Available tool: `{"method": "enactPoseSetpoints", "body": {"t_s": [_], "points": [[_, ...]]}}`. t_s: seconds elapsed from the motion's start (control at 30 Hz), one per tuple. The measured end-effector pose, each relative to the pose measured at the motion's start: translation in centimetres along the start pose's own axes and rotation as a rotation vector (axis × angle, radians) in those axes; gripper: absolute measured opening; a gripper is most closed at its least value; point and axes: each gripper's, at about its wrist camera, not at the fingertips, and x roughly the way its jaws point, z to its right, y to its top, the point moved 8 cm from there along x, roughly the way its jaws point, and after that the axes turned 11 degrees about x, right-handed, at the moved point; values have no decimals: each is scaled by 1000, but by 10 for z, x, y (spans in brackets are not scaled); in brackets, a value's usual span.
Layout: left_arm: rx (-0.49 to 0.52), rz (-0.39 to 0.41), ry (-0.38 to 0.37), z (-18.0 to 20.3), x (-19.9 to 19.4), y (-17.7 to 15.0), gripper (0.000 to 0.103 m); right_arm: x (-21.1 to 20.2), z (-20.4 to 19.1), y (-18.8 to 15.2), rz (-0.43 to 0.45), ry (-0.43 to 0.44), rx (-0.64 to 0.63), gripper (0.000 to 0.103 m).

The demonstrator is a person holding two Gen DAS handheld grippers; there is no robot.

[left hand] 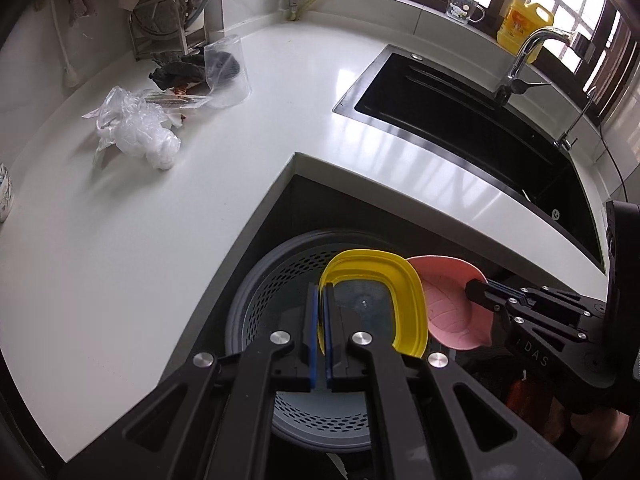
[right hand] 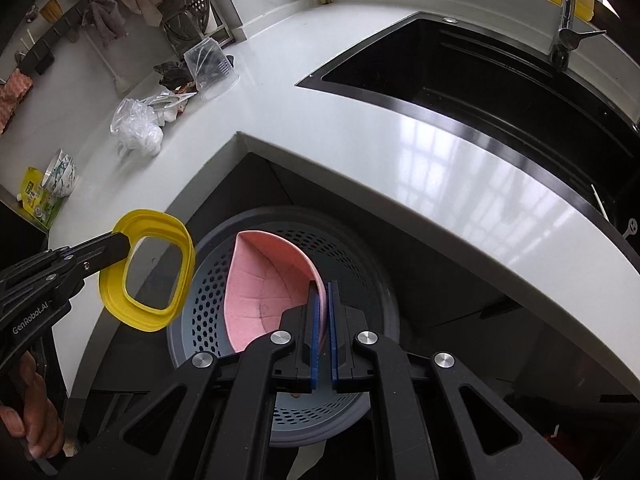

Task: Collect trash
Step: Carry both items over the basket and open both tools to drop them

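Presently on hand, two grippers, both over a grey perforated bin [left hand: 260, 300] that stands on the floor in the inner corner of an L-shaped white countertop [left hand: 120, 240]. Left gripper [left hand: 322, 304]: blue pads pressed onto the rim of a yellow lid [left hand: 408, 300], an oval frame with a clear window, held tilted above the bin's mouth; from the right wrist view the same lid hangs just beside the bin's near-left rim. Right gripper [right hand: 323, 308]: blue pads clamped on the edge of a pink leaf-shaped dish [right hand: 264, 280], veined and shallow, held tilted over the bin's opening; from the left wrist view the dish sits just beside the lid, and whether they touch cannot be told. Countertop, far left section: a crumpled clear plastic bag [left hand: 136, 128], a flattened clear wrapper [left hand: 176, 100] just behind it, an upturned clear plastic cup [left hand: 226, 72], and dark crumpled scraps [left hand: 180, 70] touching the cup's base side. Right section: a black sink [left hand: 460, 120] set into the counter, a chrome faucet [left hand: 524, 60] at its back edge, a yellow detergent bottle [left hand: 524, 18] and a printed glass mug [left hand: 464, 8] on the window ledge. Left end, right wrist view: stacked patterned bowls [right hand: 62, 176] beside a yellow packet [right hand: 34, 196].
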Motion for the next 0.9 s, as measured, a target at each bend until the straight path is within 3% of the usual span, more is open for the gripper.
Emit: {"method": "enactPoseSetpoints", "body": {"t_s": [0.47, 0.63, 0.67, 0.7, 0.77, 0.8, 0.9], "points": [[-42, -106, 52, 3, 45, -37, 4, 65, 18, -32, -134, -29, -20, 4], [-64, -118, 64, -1, 45, -42, 11, 70, 18, -33, -154, -30, -29, 7], [-67, -121, 71, -2, 45, -43, 14, 70, 17, -33, -155, -29, -31, 10], [-71, -123, 75, -3, 45, -43, 23, 69, 16, -32, -151, -27, -31, 19], [-82, -118, 90, -7, 42, -43, 45, 66, 14, -29, -135, -25, -35, 30], [-90, -110, 100, -8, 40, -43, 60, 65, 13, -28, -130, -20, -38, 32], [-103, -92, 109, -12, 34, -41, 63, 63, 11, -25, -125, -13, -43, 32]]}}
